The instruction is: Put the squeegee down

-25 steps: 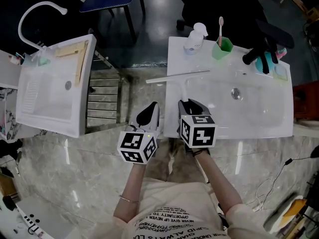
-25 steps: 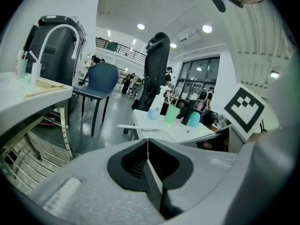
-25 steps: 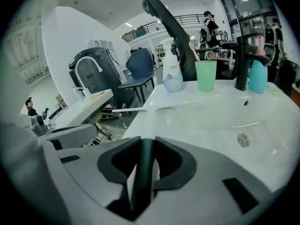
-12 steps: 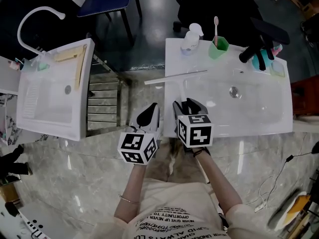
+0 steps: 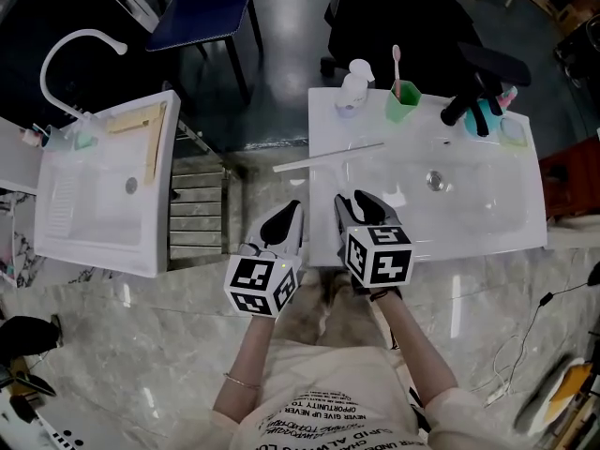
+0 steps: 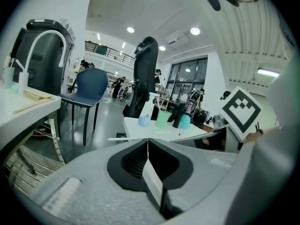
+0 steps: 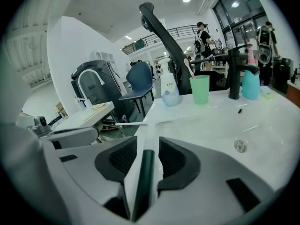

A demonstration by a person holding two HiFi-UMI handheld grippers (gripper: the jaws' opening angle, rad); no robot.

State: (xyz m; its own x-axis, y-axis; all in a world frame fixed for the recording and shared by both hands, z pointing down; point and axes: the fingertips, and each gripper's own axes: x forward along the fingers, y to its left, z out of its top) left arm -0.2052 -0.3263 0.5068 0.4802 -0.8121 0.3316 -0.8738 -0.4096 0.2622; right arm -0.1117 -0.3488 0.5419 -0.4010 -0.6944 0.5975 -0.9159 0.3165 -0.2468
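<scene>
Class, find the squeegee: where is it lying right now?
In the head view, the squeegee lies on the left end of the white sink counter, nearer the person than the soap bottle, its blade overhanging the left edge.

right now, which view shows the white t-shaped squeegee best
The head view: the whole white T-shaped squeegee shows from above. The right gripper view foreshortens its handle; the left gripper view catches only its blade.

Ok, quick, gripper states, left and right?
Left gripper: closed, empty.
Right gripper: open, jaws have just been opening; squeegee handle lies between them, not gripped.
</scene>
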